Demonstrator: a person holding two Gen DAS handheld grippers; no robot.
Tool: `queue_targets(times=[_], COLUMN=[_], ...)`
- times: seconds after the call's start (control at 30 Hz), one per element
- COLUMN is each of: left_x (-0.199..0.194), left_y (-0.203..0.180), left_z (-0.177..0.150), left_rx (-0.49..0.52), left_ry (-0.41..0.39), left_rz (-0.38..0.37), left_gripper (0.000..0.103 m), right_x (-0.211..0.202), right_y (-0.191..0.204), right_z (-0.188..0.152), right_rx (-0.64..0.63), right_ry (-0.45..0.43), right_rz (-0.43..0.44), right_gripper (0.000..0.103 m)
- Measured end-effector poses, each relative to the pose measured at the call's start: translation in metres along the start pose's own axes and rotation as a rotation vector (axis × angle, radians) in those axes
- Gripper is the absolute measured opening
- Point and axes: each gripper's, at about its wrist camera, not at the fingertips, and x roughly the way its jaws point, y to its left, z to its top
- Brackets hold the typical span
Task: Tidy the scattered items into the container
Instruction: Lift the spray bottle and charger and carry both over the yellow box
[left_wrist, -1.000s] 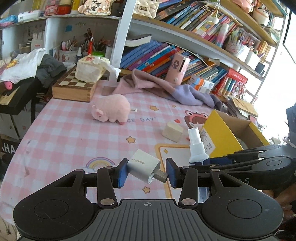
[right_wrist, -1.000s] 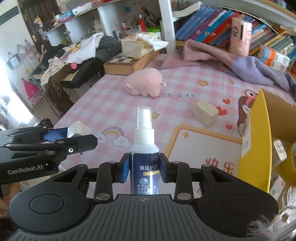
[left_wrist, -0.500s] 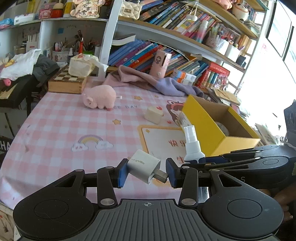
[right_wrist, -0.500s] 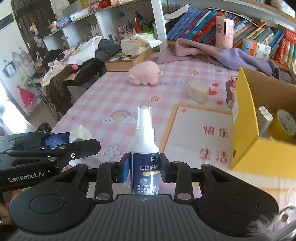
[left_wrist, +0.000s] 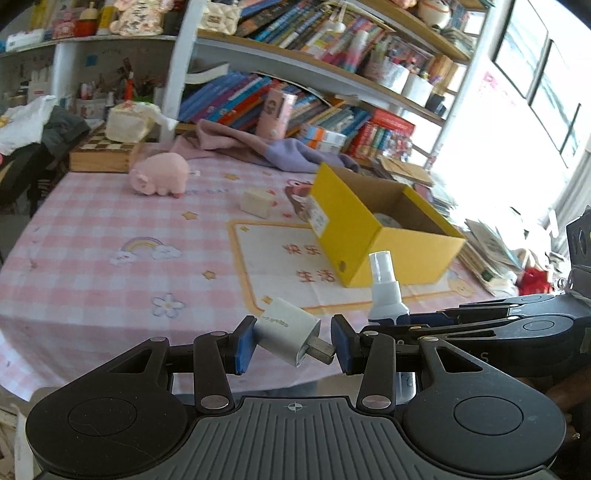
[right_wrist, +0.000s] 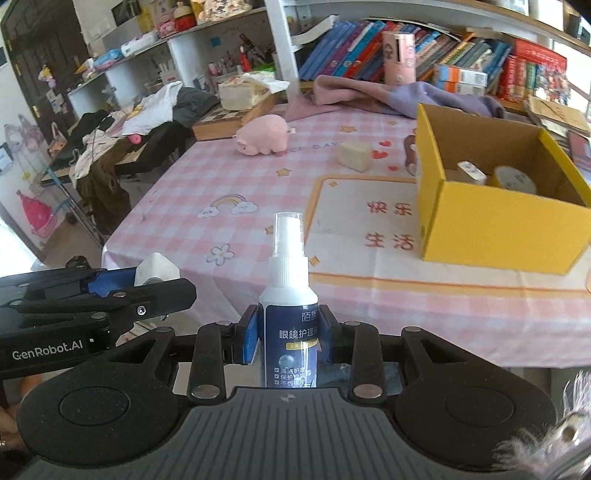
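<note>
The white charger plug (left_wrist: 286, 328) sits tilted between the jaws of the left gripper (left_wrist: 293, 345), squeezed tight, with its metal end poking toward the right jaw. The spray bottle (right_wrist: 288, 306) stands straight up between the jaws of the right gripper (right_wrist: 288, 338), and they press on both of its sides. It has a dark blue label and a clear cap on top. The two grippers are side by side, just off the near edge of the tabletop (left_wrist: 92, 280), which has a pink checked cloth with a rainbow, stars and a flower on it. Past the right jaws and off to the right stands the yellow box (right_wrist: 491, 218), open at the top. Inside it you can see a roll of tape (right_wrist: 513, 181) and a small white thing (right_wrist: 471, 171) that is too small to tell. Farther out, beyond the jaws, a cream block (right_wrist: 354, 157) lies on the cloth near the box. Farther out and to the left lies a pink toy pig (right_wrist: 264, 139). Behind the pig is a wooden chess box (left_wrist: 105, 155) with a tissue pack (left_wrist: 127, 122) on top. A purple cloth (left_wrist: 266, 146) is heaped at the far edge, and a pink tube (left_wrist: 275, 114) stands behind it. Shelves full of books (left_wrist: 236, 96) are at the very back.
</note>
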Motion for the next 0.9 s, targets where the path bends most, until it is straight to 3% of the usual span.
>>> queue_targets(times=[0.9], left_x=[0.053], left_y=[-0.104], left_z=[-0.010], left_rx=[0.225], left_ry=[0.133], left_rz=[-0.333], left_gripper=[0.042], right_x=[-0.080], right_y=[-0.080], right_z=[-0.071], right_rx=[0.300], right_ry=[-0.045], right_rz=[-0.292], right_gripper=[0.031])
